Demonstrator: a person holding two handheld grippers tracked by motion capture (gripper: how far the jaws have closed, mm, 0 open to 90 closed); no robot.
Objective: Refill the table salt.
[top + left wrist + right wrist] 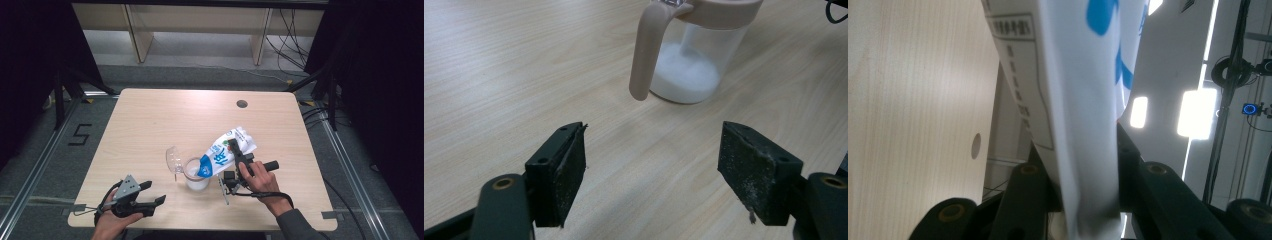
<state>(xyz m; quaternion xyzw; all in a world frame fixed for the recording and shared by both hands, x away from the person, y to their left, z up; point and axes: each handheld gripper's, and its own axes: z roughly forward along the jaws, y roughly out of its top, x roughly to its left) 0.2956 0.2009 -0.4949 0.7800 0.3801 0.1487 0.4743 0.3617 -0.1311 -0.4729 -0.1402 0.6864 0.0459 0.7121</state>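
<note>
White-and-blue soft plastic refill bag is tipped mouth-down over the clear plastic jug w/ pink rim and handle, which sits mid-table, front half, already part-full of white powder. Bag's lower corner is right at the jug's rim; its tail end points up and away to the right. Jug's clear flip lid hangs open on the far-left side.

My right gripper is clamped on the bag partway up, jaws pinching the film flat between them. In the right gripper view the white bag runs straight up from between the jaws. My left gripper rests low near the table's front-left edge, jaws wide apart, nothing in them, aimed at the jug's pink handle but well short of it.

Risks, imo:
- jug isn't steadied, so if the bag drags on the rim it could tip or slide, powder everywhere.
- film is slick and limp; pinch could slip, bag drops onto the jug.
- mouth drifts off the rim → powder on the light wood table.
- too steep a tilt = sudden dump, overflow.

Prob. smart to get the left gripper onto the handle.
</note>
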